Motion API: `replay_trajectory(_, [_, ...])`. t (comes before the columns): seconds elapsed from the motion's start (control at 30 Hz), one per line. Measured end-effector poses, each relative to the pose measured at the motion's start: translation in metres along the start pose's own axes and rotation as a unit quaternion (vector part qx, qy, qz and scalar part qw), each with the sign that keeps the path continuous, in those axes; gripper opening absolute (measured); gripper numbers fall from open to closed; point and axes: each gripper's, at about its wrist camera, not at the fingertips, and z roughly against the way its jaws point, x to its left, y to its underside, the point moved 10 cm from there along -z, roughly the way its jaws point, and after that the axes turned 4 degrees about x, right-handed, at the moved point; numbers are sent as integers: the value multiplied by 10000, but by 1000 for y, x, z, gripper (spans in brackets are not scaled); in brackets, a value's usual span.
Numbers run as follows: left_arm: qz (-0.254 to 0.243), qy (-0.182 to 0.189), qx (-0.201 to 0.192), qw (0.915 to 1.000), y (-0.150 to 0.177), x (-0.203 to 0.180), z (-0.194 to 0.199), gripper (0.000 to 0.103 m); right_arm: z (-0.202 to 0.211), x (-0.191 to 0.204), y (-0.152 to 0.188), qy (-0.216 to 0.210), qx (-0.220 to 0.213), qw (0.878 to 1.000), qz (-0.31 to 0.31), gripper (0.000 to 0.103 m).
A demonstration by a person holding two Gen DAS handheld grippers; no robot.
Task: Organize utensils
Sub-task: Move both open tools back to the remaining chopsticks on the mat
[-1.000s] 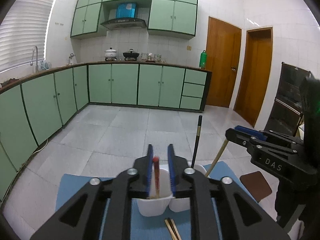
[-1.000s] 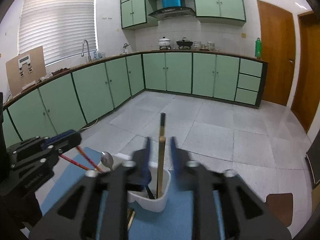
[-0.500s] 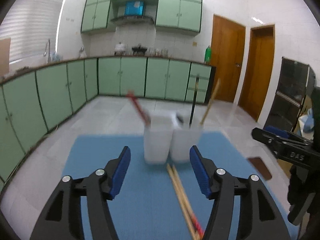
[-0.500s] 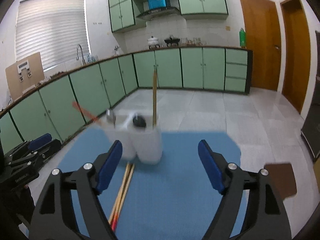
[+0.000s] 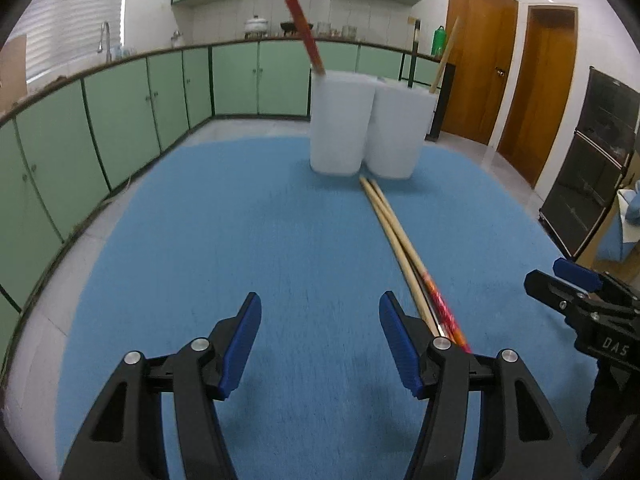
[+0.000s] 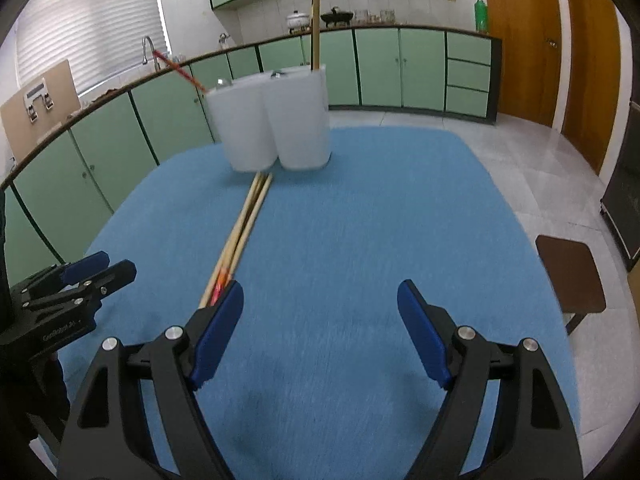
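— Okay, any writing you can read?
— "DAS" on the right gripper. Both jaws stand apart with nothing between them, having just opened.
— And the left gripper?
— Same, over the blue mat. Loose chopsticks lie touching the two white cups. Green kitchen cabinets behind.

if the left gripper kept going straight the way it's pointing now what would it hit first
Probably the blue mat: the open, empty left gripper points down at bare mat. The loose chopsticks lie just right of that line, and the white cups stand farther off. Depth is hard to judge here.
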Motion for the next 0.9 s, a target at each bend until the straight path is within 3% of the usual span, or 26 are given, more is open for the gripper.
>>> replay_trajectory(0.33, [88, -31, 161, 9998, 18, 6, -5, 60, -6, -1, 8, 41, 94, 9999, 71, 76])
replay_trajectory(0.53, [188, -63, 327, 9993, 24, 14, -9, 60, -4, 26, 18, -276, 219, 9989, 310, 65])
replay_trajectory(0.73, [375, -168, 413, 9983, 29, 30, -6, 60, -7, 58, 27, -578, 382, 9957, 609, 47])
replay_trajectory(0.9, [418, -143, 430, 9981, 31, 32, -4, 60, -14, 69, 30, -679, 584, 9934, 722, 24])
